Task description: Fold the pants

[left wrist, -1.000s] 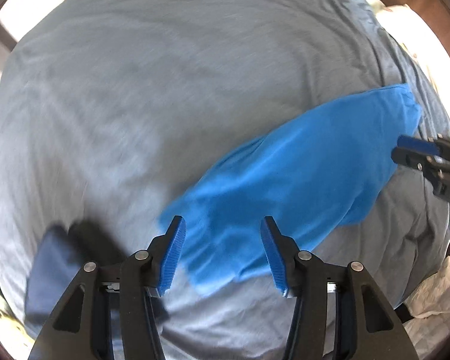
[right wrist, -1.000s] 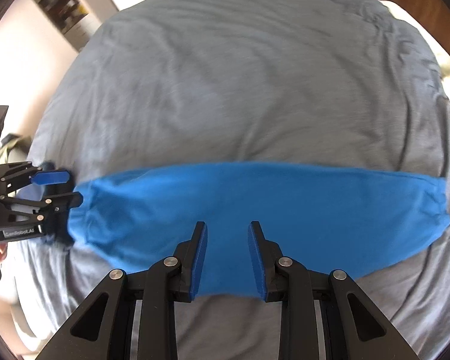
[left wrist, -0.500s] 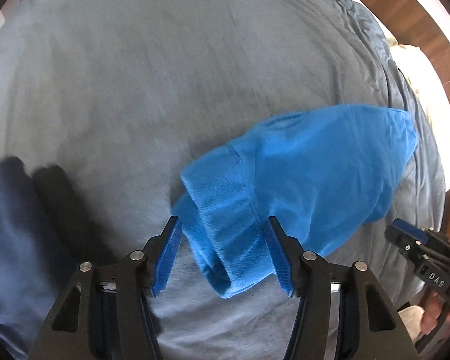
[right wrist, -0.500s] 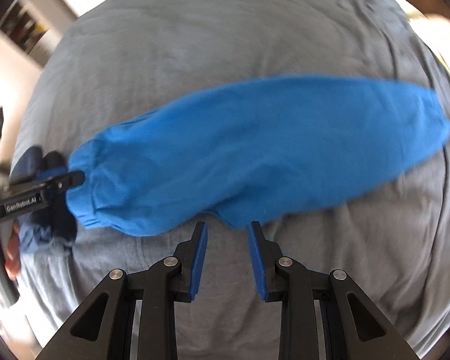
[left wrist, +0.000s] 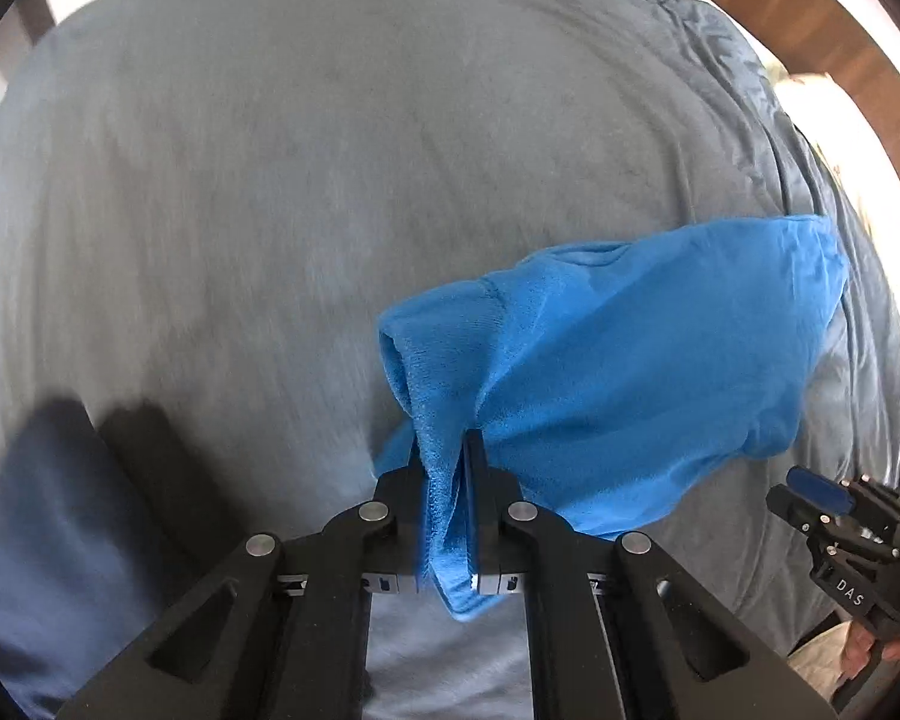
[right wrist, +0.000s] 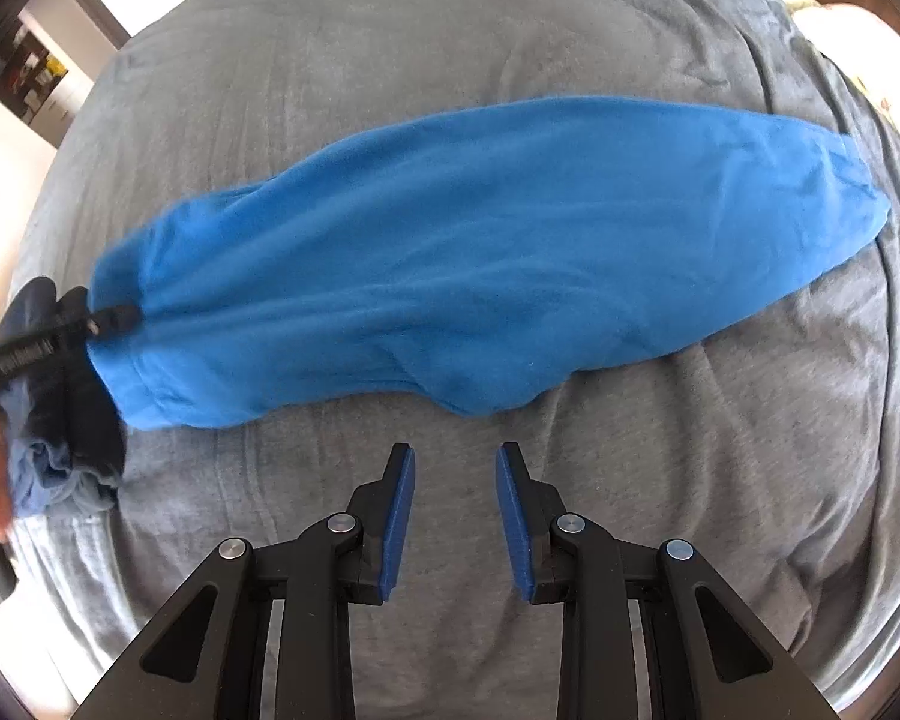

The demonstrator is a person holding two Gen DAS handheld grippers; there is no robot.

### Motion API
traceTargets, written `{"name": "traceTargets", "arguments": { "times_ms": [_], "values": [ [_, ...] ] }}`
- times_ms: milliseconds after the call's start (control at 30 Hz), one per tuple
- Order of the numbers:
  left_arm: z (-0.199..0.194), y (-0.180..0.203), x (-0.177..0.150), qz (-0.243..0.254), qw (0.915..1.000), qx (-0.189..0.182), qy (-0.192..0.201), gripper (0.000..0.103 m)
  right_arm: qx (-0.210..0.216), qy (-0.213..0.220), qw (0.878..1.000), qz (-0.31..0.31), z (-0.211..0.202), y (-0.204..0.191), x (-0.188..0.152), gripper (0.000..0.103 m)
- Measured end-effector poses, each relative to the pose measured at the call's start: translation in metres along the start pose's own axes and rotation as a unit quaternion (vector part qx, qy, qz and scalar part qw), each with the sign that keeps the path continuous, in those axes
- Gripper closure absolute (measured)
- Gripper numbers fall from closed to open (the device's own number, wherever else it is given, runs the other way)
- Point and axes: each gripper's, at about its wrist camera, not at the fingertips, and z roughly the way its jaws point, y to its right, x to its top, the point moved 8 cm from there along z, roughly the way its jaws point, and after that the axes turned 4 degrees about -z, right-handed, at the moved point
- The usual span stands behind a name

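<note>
Left hand-held gripper (left wrist: 443,450) has just closed on the cuffed end of the blue pants (right wrist: 486,258), which lie stretched across the grey bed (right wrist: 450,18). Right hand-held gripper (right wrist: 455,468) has backed off the cloth, spread and empty. Pinch the near edge before lifting, keep layers together.

Bright daylight, glare at edges, fisheye warping, slight blur.

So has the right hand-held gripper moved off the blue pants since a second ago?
Yes. The right hand-held gripper has pulled back toward the near edge: its open fingertips now frame bare grey bedsheet, short of the blue pants.
</note>
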Motion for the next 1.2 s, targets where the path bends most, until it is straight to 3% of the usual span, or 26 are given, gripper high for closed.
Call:
{"name": "traceTargets", "arguments": {
  "times_ms": [133, 200, 267, 333, 433, 633, 733, 1200],
  "values": [
    [0.021, -0.003, -0.004, 0.014, 0.9994, 0.019, -0.026, 0.088, 0.002, -0.002, 1.0, -0.01, 0.005, -0.004, 0.002, 0.074],
    [0.022, -0.007, -0.008, 0.02, 0.9982, 0.052, -0.023, 0.072, -0.004, -0.01, 1.0, -0.014, 0.009, -0.001, 0.003, 0.074],
    [0.013, -0.011, -0.01, 0.024, 0.9964, 0.081, -0.012, 0.048, -0.007, -0.01, 1.0, -0.023, 0.01, 0.001, 0.004, 0.074],
    [-0.003, -0.014, -0.016, 0.031, 0.9942, 0.103, -0.001, 0.041, -0.005, -0.004, 0.999, -0.033, 0.007, 0.003, 0.005, 0.074],
    [-0.023, -0.013, -0.035, 0.045, 0.9938, 0.102, 0.003, 0.034, 0.012, -0.003, 0.998, -0.054, 0.007, 0.0, 0.004, 0.074],
    [-0.018, 0.004, -0.07, 0.075, 0.9954, 0.058, -0.017, 0.034, 0.037, 0.024, 0.992, -0.115, 0.001, -0.008, -0.008, 0.074],
    [-0.008, 0.008, -0.073, 0.072, 0.9965, 0.04, -0.013, 0.036, 0.041, 0.029, 0.989, -0.139, 0.004, -0.012, -0.016, 0.074],
    [0.014, 0.014, -0.068, 0.075, 0.997, 0.022, -0.002, 0.048, 0.009, 0.079, 0.978, -0.19, 0.015, -0.007, 0.005, 0.074]
  ]
}}
